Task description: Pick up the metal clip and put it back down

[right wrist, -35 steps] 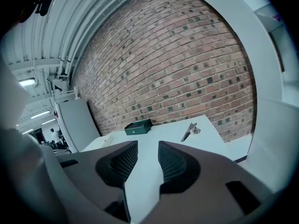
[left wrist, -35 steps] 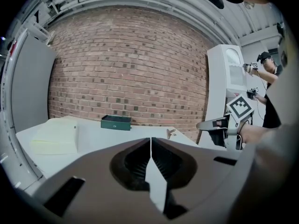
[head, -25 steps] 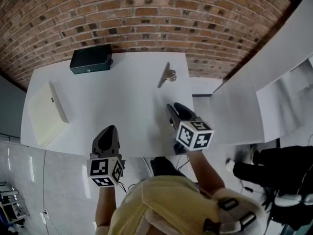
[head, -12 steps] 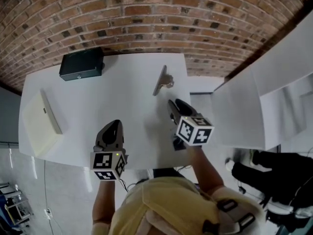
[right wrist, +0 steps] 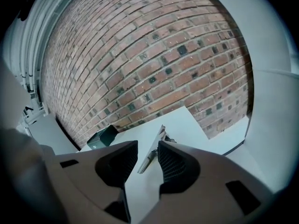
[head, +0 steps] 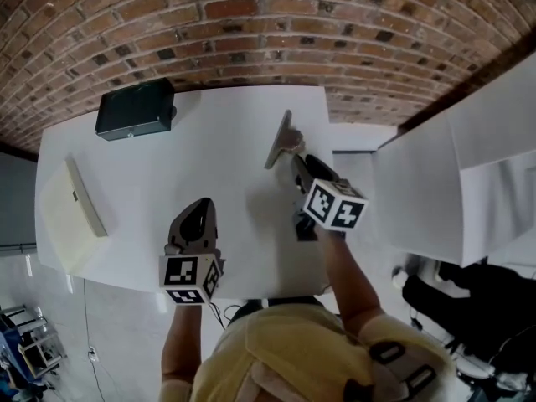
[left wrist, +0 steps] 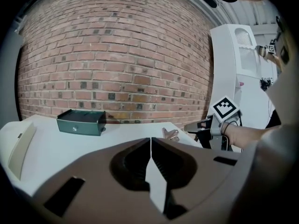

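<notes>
White table (head: 209,153) set against a brick wall (head: 251,23). Metal clip (head: 282,139) lies on the table's far right part, near the right edge and short of the far edge. It is a long thin bar running roughly toward the wall, with its lever side facing right. Right gripper (head: 300,162): jaws moderately apart, not gripping. Its own view shows the near end of the clip (right wrist: 153,152) in the gap between the pads (right wrist: 170,164), which are not pressing on it. This gripper works close to the right table edge; a white panel (head: 419,191) stands just beyond that edge. Left gripper (head: 203,204): jaws closed tip to tip, nothing between them, low over the near middle of the table and well apart from the clip. Dark green box (head: 134,109) sits at the far left corner. Flat cream-coloured case (head: 74,208) lies along the left edge. Between box, case and clip the tabletop is bare.
</notes>
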`<action>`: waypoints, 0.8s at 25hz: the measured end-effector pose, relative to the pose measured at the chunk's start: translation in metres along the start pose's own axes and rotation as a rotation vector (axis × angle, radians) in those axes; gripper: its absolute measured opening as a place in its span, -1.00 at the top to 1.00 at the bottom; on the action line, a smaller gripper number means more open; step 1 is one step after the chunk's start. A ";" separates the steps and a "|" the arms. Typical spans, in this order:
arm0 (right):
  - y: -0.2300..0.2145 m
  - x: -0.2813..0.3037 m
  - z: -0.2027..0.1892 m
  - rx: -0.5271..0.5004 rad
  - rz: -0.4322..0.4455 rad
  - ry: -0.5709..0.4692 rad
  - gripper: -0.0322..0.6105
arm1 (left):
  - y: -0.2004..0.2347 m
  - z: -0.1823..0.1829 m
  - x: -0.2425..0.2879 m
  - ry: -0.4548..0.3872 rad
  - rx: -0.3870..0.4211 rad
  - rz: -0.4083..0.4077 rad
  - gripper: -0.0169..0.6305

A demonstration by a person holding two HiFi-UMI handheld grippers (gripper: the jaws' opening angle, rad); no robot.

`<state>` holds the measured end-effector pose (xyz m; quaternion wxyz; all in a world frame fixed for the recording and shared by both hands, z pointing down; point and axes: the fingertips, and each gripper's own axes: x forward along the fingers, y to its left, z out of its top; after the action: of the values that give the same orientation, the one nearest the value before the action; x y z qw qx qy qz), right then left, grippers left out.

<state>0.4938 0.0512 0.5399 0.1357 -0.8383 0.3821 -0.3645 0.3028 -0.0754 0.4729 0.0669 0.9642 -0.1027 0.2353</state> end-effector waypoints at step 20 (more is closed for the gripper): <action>-0.030 0.069 0.001 0.248 -0.034 0.023 0.54 | -0.001 -0.003 0.041 0.052 0.019 0.005 0.92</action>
<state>0.5414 0.0205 0.5893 0.2277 -0.8173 0.3213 -0.4207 0.3371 -0.0808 0.4943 0.0599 0.9580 -0.1011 0.2616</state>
